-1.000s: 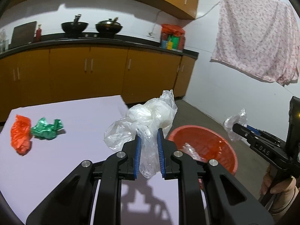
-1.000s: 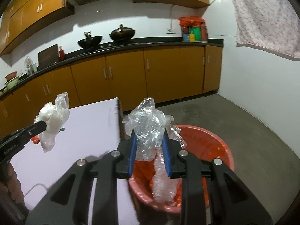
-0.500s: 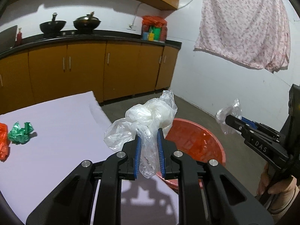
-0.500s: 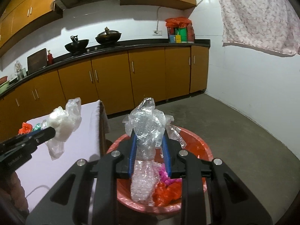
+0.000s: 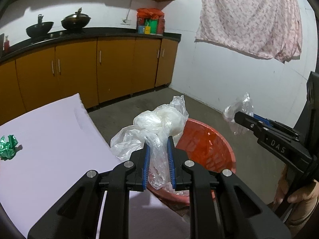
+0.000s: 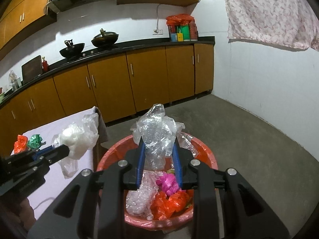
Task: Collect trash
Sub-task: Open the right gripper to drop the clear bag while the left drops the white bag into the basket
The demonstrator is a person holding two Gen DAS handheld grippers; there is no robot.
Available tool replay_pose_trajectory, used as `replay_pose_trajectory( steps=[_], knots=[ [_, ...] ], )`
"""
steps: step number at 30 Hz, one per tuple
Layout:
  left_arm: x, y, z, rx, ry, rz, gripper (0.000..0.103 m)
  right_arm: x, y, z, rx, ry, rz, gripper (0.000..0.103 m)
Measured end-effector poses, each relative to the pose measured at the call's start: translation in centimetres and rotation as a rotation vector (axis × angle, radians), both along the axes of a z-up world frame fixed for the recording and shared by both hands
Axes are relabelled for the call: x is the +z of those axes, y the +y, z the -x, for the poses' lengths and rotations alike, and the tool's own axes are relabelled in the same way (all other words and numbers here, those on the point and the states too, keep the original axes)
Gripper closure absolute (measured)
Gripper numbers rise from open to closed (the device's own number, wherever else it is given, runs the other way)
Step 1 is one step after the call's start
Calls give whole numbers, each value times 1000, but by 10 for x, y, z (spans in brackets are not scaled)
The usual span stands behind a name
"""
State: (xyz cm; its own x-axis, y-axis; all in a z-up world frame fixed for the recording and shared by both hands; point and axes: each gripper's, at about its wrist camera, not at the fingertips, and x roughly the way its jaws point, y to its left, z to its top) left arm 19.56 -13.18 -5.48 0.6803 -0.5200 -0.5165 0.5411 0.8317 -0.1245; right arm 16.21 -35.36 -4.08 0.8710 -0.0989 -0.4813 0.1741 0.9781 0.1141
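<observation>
Both tongs have swung off the table [image 5: 49, 139] toward the bin [image 6: 209, 155] since the earlier frame; the green wad [image 5: 8, 148] that sat ahead-left of the left tong now sits at the far left edge of its view. Left tong [image 5: 158, 151] is pinched nearly closed on a white bag [image 5: 159, 123], bin rim just ahead-right of its tips, table edge directly under them. Right tong [image 6: 158, 155] is clamped narrow on bubble wrap [image 6: 157, 131], hanging over the bin, which already holds red, pink and clear scraps directly below its tips. Risks, my read: the white bag's loose tail hangs left of the left tong over the table corner, so releasing now likely drops it on the table or floor, not in. Bubble wrap is light and may cling to the blue pads [image 6: 140, 159] when the right tong opens. The two tongs converge on one bin, so they could clash. Room: open floor beyond and right of the bin; table edge is tight against the bin's left side.
</observation>
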Motion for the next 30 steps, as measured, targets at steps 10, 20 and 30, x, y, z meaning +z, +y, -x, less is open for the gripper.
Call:
replay_pose_trajectory(
  steps=[10,20,30],
  knots=[
    [-13,-18,-11,-40,27,-37,86,-5,-12,-8,-20,5,-9,77],
    [-25,-37,-23,-70,60,-64,85,-8,-19,-19,-30,-5,-29,70],
    [-38,-20,-31,-14,125,-47,60,-15,-27,-17,-44,-10,-62,45]
  ],
)
